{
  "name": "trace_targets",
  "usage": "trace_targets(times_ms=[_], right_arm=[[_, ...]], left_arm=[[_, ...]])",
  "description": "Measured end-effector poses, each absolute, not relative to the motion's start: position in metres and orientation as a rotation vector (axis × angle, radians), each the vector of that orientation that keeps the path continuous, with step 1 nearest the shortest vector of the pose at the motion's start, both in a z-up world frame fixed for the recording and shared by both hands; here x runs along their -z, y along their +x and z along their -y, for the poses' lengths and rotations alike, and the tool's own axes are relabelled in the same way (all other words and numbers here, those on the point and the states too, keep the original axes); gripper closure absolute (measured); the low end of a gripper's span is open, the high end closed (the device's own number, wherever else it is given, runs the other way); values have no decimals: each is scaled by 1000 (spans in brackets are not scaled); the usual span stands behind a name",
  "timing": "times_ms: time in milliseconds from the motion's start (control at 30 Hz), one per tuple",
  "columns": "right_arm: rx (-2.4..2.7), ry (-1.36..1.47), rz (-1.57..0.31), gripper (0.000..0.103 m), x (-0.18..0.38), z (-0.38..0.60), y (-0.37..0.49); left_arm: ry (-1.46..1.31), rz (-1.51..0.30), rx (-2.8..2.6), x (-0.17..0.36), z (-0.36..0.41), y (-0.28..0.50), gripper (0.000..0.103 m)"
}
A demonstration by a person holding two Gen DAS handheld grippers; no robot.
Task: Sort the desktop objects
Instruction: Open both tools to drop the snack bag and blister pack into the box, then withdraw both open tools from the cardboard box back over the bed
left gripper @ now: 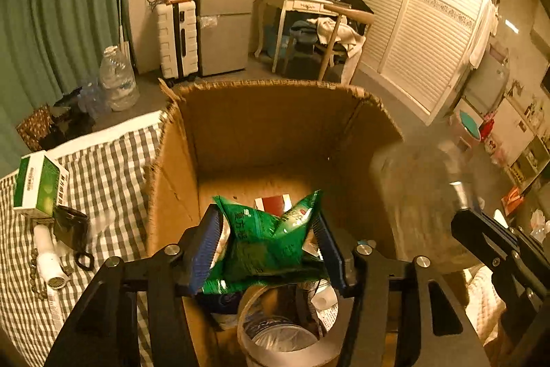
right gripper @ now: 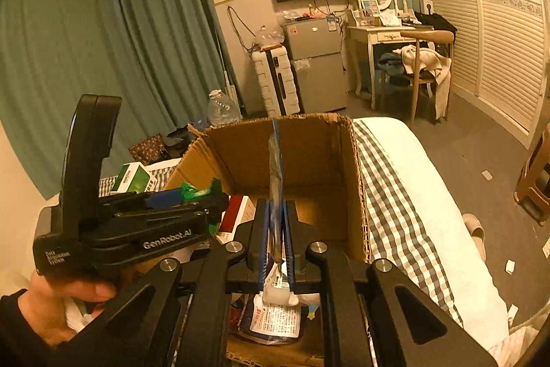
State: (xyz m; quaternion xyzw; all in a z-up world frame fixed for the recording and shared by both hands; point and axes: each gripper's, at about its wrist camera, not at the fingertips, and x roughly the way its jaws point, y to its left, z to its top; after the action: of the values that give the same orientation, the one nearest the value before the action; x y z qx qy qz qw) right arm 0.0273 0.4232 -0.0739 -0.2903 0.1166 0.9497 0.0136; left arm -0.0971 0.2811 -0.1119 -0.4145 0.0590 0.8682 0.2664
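Blue-padded fingers [left gripper: 206, 250] of left gripper [left gripper: 268, 246] clamped on crumpled green foil snack bag [left gripper: 271, 243], held over open brown cardboard box [left gripper: 275, 126]. Inside box: dark red and white carton [left gripper: 275, 203] on the floor, wide roll of clear tape [left gripper: 285, 332] nearer the camera. Left of box, on grey checked cloth [left gripper: 113, 177]: green and white carton [left gripper: 39, 184], white tube [left gripper: 48, 257], black cup [left gripper: 70, 227].

Right wrist view: right gripper [right gripper: 275, 229] pinched on thin flat blue packet [right gripper: 276, 174], held upright, edge-on, above the same box [right gripper: 309, 153]. Printed white pouch [right gripper: 275, 315] lying in box below. Left gripper [right gripper: 192, 198] to the left of box centre, green bag [right gripper: 199, 190] between its fingers.
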Motion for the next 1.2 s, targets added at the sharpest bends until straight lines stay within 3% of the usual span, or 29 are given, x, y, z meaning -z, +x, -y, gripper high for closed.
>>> trace_targets(times_ms=[67, 133, 233, 433, 600, 700, 767, 833, 967, 1033, 1200], right_arm=[[-2956, -876, -350, 95, 69, -422, 30], [-2952, -848, -345, 94, 64, -422, 32], [-2952, -809, -351, 90, 55, -420, 40], [-2979, -714, -341, 74, 30, -408, 54], [-3009, -659, -315, 71, 10, -390, 65], [-3029, -630, -305, 59, 2, -378, 72], [-3046, -602, -305, 36, -6, -367, 78], [-3052, -572, -303, 24, -12, -360, 82], [-3082, -505, -291, 7, -25, -339, 95], [-3081, -452, -253, 0, -30, -329, 101], [-3077, -448, -144, 0, -33, -310, 100]], left_arm=[[-1094, -142, -2346, 102, -278, -94, 32], [-1052, -95, -2339, 88, -271, -90, 31], [-996, -55, -2354, 66, -262, -83, 20], [-915, -45, -2380, 30, -243, -66, 20], [-853, -40, -2426, 7, -221, -54, 13], [-821, -40, -2456, -4, -206, -47, 10], [-798, -39, -2475, -9, -196, -42, 4], [-769, -32, -2495, -14, -180, -37, 1], [-716, -18, -2545, -22, -152, -26, 0], [-691, -29, -2580, -27, -137, -21, 0], [-631, -64, -2657, -39, -99, -10, 0]])
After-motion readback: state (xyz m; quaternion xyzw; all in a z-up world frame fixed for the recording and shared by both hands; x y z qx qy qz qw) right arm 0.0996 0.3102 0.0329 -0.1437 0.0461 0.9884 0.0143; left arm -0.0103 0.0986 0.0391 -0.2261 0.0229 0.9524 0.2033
